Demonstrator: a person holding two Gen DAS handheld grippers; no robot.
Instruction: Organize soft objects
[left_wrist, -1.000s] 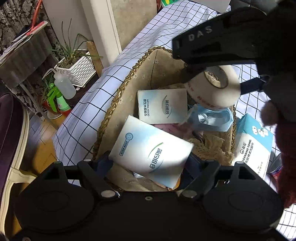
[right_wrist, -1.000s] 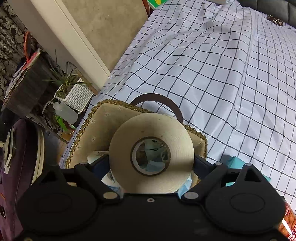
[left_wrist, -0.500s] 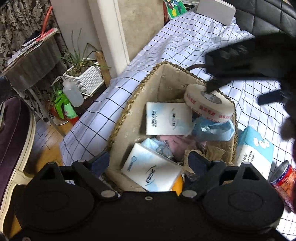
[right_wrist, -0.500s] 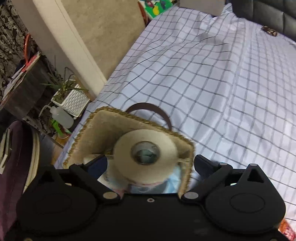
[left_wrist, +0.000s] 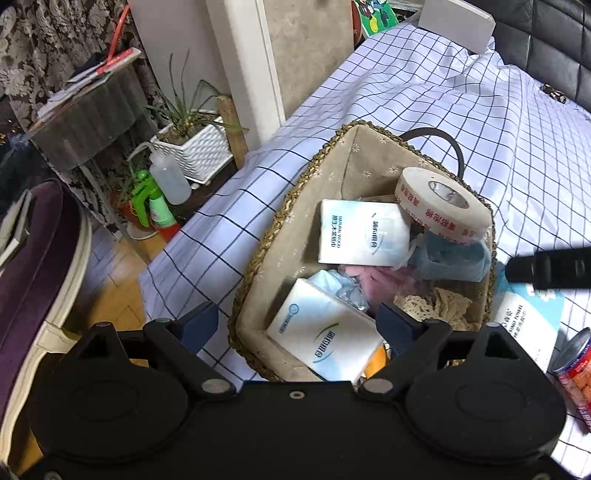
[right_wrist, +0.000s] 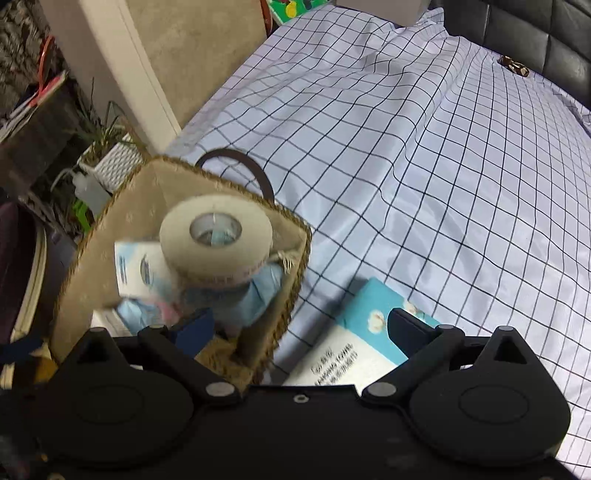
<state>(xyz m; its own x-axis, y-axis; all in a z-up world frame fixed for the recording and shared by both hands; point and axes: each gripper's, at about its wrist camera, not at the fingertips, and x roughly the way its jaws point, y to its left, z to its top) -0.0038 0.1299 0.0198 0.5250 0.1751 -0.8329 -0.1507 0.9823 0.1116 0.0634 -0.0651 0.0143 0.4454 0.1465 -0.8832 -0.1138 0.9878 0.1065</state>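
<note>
The woven basket (left_wrist: 258, 258) sits close to the left edge of the bed (left_wrist: 517, 129), where the checked sheet drops toward the wooden floor (left_wrist: 114, 280); beyond and to the right of it the sheet lies flat and wide up to the dark headboard (left_wrist: 546, 44). Inside the basket, a tape roll (left_wrist: 441, 205) lies tilted at the far right corner, resting on crumpled blue masks (left_wrist: 448, 258). A tissue pack (left_wrist: 364, 232) lies flat near the middle, and a second tissue pack (left_wrist: 325, 339) leans at the near end, over a pale blue wad and a pink cloth (left_wrist: 384, 280). A lace piece (left_wrist: 439, 304) fills the near right corner. Just outside the basket's right wall lies a teal towel pack (right_wrist: 354, 339), and beside that a red can (left_wrist: 574, 373) stands.

The left gripper (left_wrist: 295, 325) hovers over the basket's near end, fingers spread apart and empty. The right gripper (right_wrist: 299, 328) hangs above the basket's right rim and the towel pack, fingers likewise wide apart, holding nothing. Its view is blurred on the basket side.
</note>
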